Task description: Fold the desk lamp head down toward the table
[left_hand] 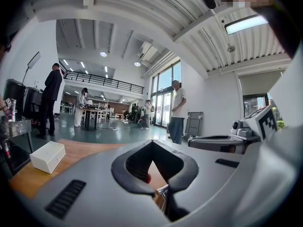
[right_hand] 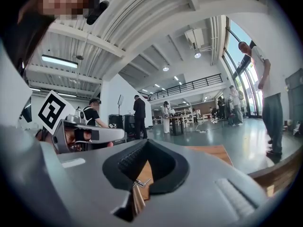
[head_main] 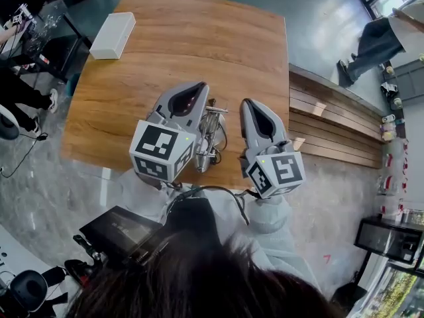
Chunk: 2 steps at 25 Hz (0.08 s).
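Observation:
A small metal desk lamp point(head_main: 211, 136) with thin wires stands near the front edge of the wooden table point(head_main: 199, 38). My two grippers hover on either side of it. The left gripper point(head_main: 191, 88) is just left of the lamp, its jaws shut with nothing between them. To the lamp's right, the right gripper point(head_main: 250, 103) is shut as well and holds nothing. In the left gripper view, the left gripper point(left_hand: 152, 142) points level across the table, and a bit of the lamp's metal point(left_hand: 163, 191) shows through its frame. The right gripper point(right_hand: 147, 141) shows a lamp part point(right_hand: 138, 183) likewise.
A white box point(head_main: 112, 35) lies at the table's far left corner, white box point(left_hand: 47, 156). A slatted wooden bench point(head_main: 331, 121) runs along the table's right side. Several people stand around the hall, one person point(left_hand: 178, 110) beyond the table.

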Motion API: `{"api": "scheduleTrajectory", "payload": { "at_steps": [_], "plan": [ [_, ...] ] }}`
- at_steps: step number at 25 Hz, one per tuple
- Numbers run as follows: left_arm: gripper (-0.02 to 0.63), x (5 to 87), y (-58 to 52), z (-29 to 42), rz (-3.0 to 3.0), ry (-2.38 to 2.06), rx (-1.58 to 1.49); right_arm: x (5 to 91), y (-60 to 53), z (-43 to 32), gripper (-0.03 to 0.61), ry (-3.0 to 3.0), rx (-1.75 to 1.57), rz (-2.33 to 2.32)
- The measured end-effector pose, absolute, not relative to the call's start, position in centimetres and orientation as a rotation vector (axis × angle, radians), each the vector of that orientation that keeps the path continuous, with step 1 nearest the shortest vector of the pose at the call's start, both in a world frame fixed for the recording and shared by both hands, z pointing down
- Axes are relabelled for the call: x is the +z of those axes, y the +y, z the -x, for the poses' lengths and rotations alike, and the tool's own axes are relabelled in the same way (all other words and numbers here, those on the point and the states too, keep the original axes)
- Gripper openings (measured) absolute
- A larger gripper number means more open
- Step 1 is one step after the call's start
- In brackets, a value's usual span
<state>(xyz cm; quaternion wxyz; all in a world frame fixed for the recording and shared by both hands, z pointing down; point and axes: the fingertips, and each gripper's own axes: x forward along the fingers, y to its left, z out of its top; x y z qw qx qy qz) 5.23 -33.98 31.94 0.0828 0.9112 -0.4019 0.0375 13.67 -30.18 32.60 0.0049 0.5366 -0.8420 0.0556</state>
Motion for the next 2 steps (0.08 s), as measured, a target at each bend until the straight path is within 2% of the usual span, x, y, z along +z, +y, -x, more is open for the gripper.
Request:
{"api": "scheduleTrajectory", "payload": {
  "at_steps": [2],
  "plan": [
    [0.003, 32.04, -33.93, -5.25, -2.721, -1.196, 0.117, 32.75, -30.10, -13.59, 0.000, -2.632, 0.179, -1.681]
  ]
}}
